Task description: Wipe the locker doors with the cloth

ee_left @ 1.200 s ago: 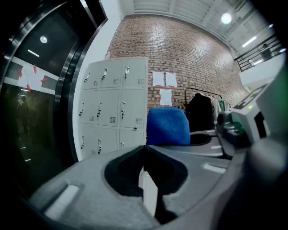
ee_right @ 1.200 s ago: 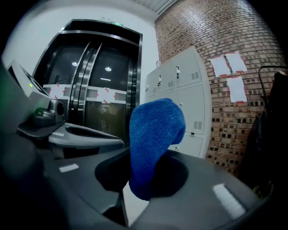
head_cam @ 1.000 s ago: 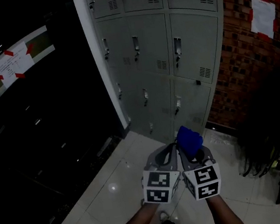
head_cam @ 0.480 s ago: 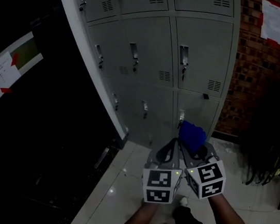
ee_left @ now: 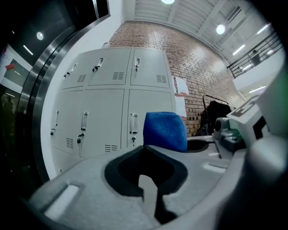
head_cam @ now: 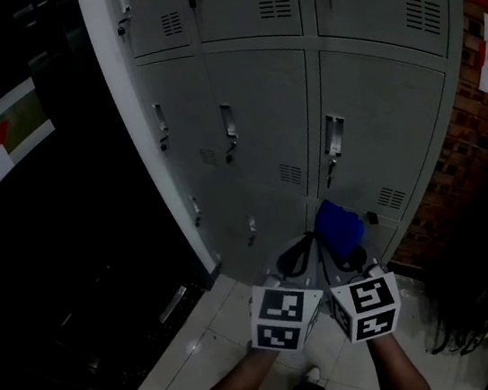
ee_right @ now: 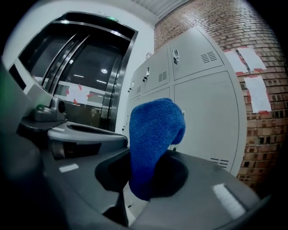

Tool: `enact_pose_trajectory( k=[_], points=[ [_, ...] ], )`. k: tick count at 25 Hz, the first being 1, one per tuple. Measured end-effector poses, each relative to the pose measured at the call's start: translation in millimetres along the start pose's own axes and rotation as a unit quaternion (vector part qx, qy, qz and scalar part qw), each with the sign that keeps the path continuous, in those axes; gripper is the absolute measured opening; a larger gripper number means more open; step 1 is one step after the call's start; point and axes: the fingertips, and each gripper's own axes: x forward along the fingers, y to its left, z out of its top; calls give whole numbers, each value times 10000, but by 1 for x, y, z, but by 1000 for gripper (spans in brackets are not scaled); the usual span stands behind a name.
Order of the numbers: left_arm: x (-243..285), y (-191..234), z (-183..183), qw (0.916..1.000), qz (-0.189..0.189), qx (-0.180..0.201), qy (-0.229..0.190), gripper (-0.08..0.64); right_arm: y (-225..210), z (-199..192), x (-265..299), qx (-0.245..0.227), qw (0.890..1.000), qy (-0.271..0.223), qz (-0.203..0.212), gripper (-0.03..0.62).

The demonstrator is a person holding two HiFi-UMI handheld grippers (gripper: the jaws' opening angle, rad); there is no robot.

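Lockers (head_cam: 306,126) now nearer, right gripper (head_cam: 346,254) clenching the cloth (head_cam: 337,224), left gripper (head_cam: 298,261) closed empty beside it; wiping apparently not yet begun.

A bunched blue cloth (ee_right: 153,143) stands upright, apparently just short of the shut grey locker doors (head_cam: 271,131).

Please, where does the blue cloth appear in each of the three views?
Head view: the blue cloth is low, right of centre, in front of the lockers.
Left gripper view: the blue cloth is just right of centre, at mid-height.
Right gripper view: the blue cloth is central and large.
Shared landmark: the grey lockers stand behind it everywhere.
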Motion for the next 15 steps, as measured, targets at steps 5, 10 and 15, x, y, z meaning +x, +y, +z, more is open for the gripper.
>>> enact_pose_trajectory(
  k=[5, 10, 15],
  points=[
    [59, 19, 21, 10000, -62, 31, -30, 3, -49, 38, 45, -53, 9998, -209, -48, 80],
    [95, 35, 51, 9997, -153, 115, -182, 3, -85, 94, 78, -199, 9985, -502, -67, 80],
    [124, 44, 79, 9985, -500, -5, -236, 3, -105, 144, 105, -343, 9973, -633, -132, 80]
  ],
)
